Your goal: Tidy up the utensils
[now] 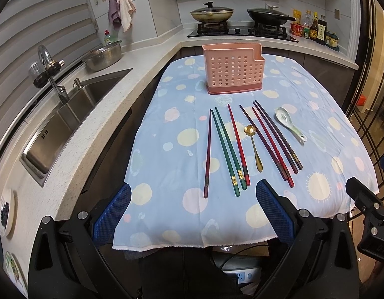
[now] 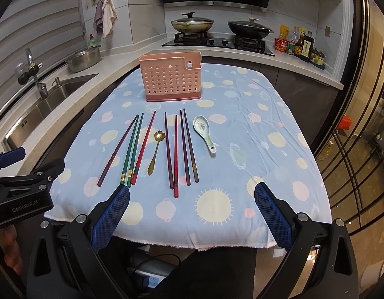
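Eight coloured chopsticks [image 2: 167, 147], a gold flower-bowled spoon [image 2: 154, 154] and a white ceramic spoon [image 2: 204, 133] are laid in a row on the cloth-covered table [image 2: 266, 137], within reach. The perforated pink plastic holder [image 2: 170, 77] is stood behind them, empty. The left tool [image 1: 192, 214] and the right tool [image 2: 192, 214] are held released above the near edge.

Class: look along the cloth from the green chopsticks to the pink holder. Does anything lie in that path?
Nothing visible does. Between the green chopsticks and the pink holder there is only bare cloth; the gold spoon lies off to the right.
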{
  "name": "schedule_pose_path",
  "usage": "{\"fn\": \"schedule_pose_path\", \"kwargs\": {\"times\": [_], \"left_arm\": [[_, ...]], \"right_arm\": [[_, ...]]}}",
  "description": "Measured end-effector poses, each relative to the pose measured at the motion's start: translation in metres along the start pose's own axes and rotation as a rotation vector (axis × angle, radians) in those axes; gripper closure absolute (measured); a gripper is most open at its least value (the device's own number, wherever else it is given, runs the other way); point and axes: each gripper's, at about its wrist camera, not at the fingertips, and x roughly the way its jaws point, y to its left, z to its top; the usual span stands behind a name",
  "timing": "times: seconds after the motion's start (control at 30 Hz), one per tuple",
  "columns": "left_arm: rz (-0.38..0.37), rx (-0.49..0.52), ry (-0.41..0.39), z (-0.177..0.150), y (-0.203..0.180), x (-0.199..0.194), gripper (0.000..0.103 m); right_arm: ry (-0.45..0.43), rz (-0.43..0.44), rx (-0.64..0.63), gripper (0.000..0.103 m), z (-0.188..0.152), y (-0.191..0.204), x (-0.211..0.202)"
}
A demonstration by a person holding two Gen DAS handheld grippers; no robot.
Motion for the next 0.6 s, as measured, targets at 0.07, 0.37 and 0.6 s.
{"fn": "schedule_pose_path", "kwargs": {"times": [0.07,0.37,0.6], "left_arm": [[-0.002,0.001,0.000,0.0004,0.0014,-0.0016,0.007],[-0.005,0.002,0.000,0.0008,0.0036,-0.0039,0.007],[-0.005,0.002,0.000,0.0006,0.0031,-0.0039,0.007]], "right_arm": [[-0.001,0.000,0.001,0.007,0.0000,0.0000,-0.0001],[-0.001,0.000,0.001,0.007,-0.0003,0.0005,-0.0002],[-0.001,0.001,0.001,0.007,-0.0005,0.0005,-0.0004]]}}
